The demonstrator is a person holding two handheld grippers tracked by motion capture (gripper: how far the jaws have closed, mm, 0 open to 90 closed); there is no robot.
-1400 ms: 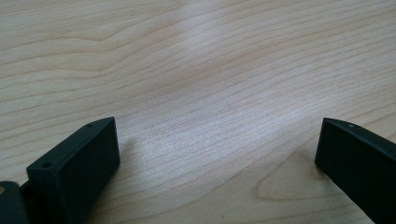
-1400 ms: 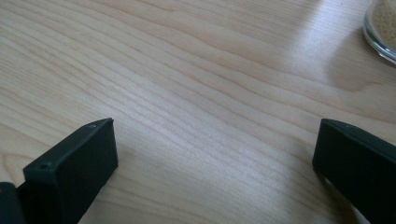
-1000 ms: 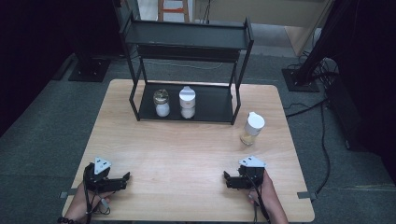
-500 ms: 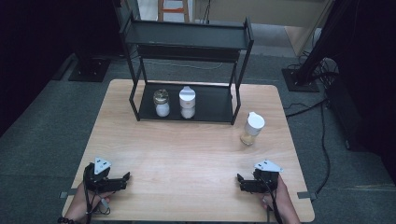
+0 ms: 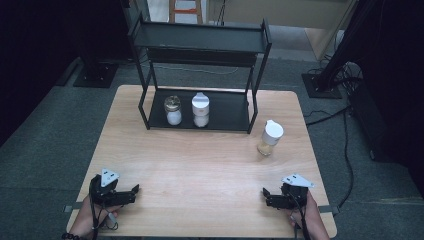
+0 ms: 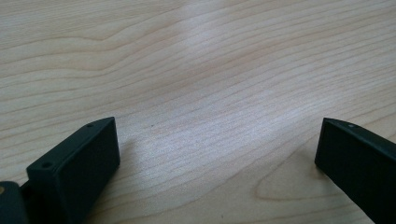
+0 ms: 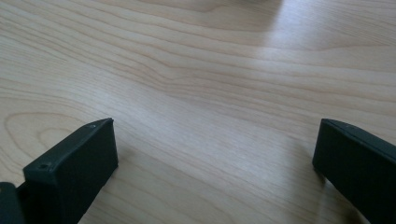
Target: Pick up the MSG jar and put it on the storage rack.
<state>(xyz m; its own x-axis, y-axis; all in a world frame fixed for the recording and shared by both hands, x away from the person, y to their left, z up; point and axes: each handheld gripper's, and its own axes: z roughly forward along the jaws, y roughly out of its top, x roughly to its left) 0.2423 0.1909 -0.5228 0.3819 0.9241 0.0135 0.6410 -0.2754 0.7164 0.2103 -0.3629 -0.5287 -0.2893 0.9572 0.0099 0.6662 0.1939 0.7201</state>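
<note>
Down at the near edge of the desk (image 5: pixel 210 165), the left gripper (image 5: pixel 133 191) rests by the near left corner and the right gripper (image 5: pixel 266 195) by the near right corner, both with jaws spread wide and grasping nothing. Nearest the right gripper, a white-capped jar (image 5: pixel 270 138) stands upright toward the right edge, well apart from it.

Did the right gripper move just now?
Yes. In the high view the right gripper has slid toward the table's right edge, away from the middle, and now sits more directly below the jar standing off the shelf.
</note>
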